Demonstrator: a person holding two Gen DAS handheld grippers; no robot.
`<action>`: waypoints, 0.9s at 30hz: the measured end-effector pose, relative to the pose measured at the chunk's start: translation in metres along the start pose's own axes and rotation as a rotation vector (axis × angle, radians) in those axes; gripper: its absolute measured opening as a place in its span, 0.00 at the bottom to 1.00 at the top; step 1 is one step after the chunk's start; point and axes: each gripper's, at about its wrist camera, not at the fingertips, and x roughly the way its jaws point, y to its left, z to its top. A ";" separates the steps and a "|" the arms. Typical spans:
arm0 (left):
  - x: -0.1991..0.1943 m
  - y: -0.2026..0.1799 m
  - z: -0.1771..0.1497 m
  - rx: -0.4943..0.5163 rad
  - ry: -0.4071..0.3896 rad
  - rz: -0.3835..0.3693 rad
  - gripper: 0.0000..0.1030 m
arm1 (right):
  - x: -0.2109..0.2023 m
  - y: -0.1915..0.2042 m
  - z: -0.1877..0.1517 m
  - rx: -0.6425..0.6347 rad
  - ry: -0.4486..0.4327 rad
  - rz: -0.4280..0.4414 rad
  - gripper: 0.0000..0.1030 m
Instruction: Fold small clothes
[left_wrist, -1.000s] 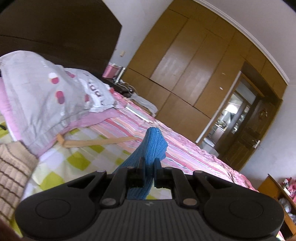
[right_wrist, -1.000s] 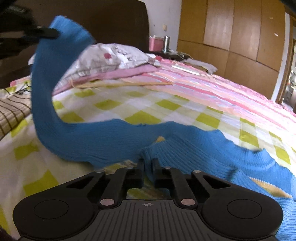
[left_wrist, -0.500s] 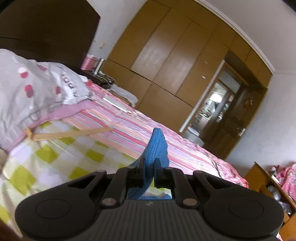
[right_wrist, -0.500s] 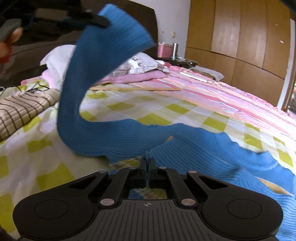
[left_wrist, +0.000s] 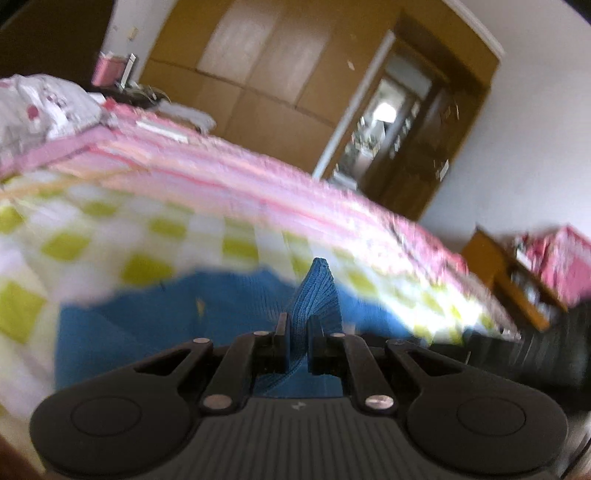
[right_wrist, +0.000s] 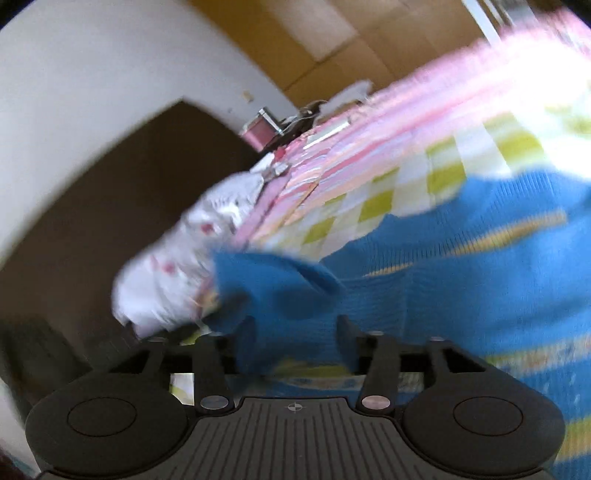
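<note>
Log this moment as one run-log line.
task: fold small clothes | left gripper: shut on blue sweater | right gripper: open over sweater | surface: checked bedspread | views blurred

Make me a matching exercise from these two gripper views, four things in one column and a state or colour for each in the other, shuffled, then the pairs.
1. left gripper
2. right gripper
3. sweater
4. bedspread

A. checked yellow-green and white
B. open
C. blue knit
D. shut on a fold of fabric

Pairs: 1-D, 2-B, 3-C, 4-A
</note>
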 end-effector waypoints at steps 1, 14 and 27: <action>0.003 -0.004 -0.009 0.011 0.020 -0.004 0.15 | -0.002 -0.007 0.001 0.043 0.005 0.011 0.50; -0.009 -0.022 -0.054 0.141 0.080 -0.004 0.15 | -0.004 -0.054 -0.016 0.327 0.102 -0.003 0.57; -0.020 -0.036 -0.071 0.227 0.098 -0.061 0.15 | 0.017 -0.065 -0.028 0.500 0.159 -0.009 0.61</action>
